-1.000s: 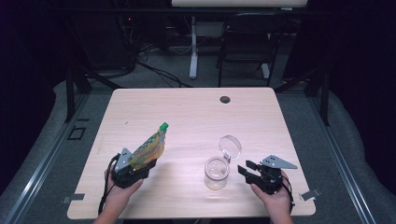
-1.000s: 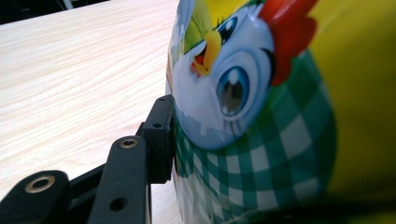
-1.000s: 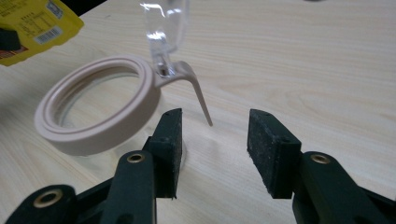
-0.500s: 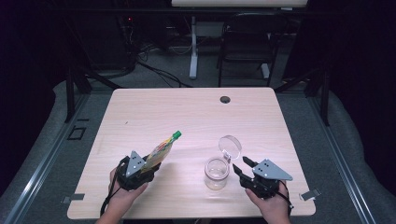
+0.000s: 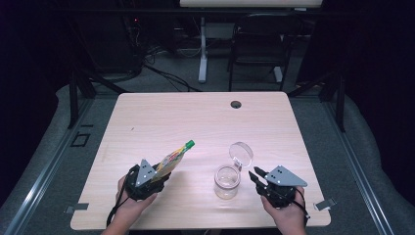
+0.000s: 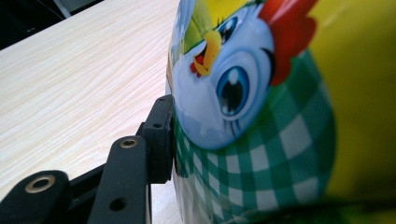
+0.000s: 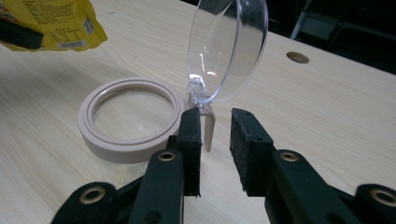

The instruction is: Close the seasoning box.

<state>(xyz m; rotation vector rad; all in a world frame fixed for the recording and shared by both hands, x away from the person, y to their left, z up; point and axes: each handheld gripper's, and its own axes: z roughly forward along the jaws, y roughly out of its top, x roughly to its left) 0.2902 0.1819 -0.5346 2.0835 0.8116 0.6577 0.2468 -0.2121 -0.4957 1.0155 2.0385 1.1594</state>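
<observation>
Near edge of the table (image 5: 147, 122), person's side: left gripper (image 5: 149, 177) is clamped on a pouch (image 5: 172, 159), low on its body. In the left gripper view one black jaw presses flat against the printed foil (cartoon bird, green check pattern) (image 6: 261, 116); the other jaw is hidden behind the pouch. Pouch is lifted off the wood, tilted up and fwd, green cap (image 5: 189, 144) pointing toward the jar.

Right gripper (image 5: 258, 177) sits just right of the jar (image 5: 227, 182), jaws apart, holding nothing. In the right gripper view its pads flank the jar's hinge stem w/ a gap on either side; not touching, as far as I can tell. Jar stands upright near the front-centre of the table, pale rubber ring (image 7: 130, 119) round the mouth, looks empty. Clear flip lid (image 7: 229, 46) stands open, tipped back on the hinge, away from the person.

Farther off: small round cable hole (image 5: 236, 104) near the far edge, then dark floor, chair (image 5: 259, 44) and stand legs beyond.

Step in hand, by my read: bringing the pouch over to the open jar, approach phase, nothing inside yet. Cap seems on, so contents can't pour as is.

Next move likely needs: right gripper to close on the hinge or rim to steady the jar, and the left to carry the pouch above the mouth, keeping clear of the upright lid. Light jar could tip if nudged, so a slow approach.
</observation>
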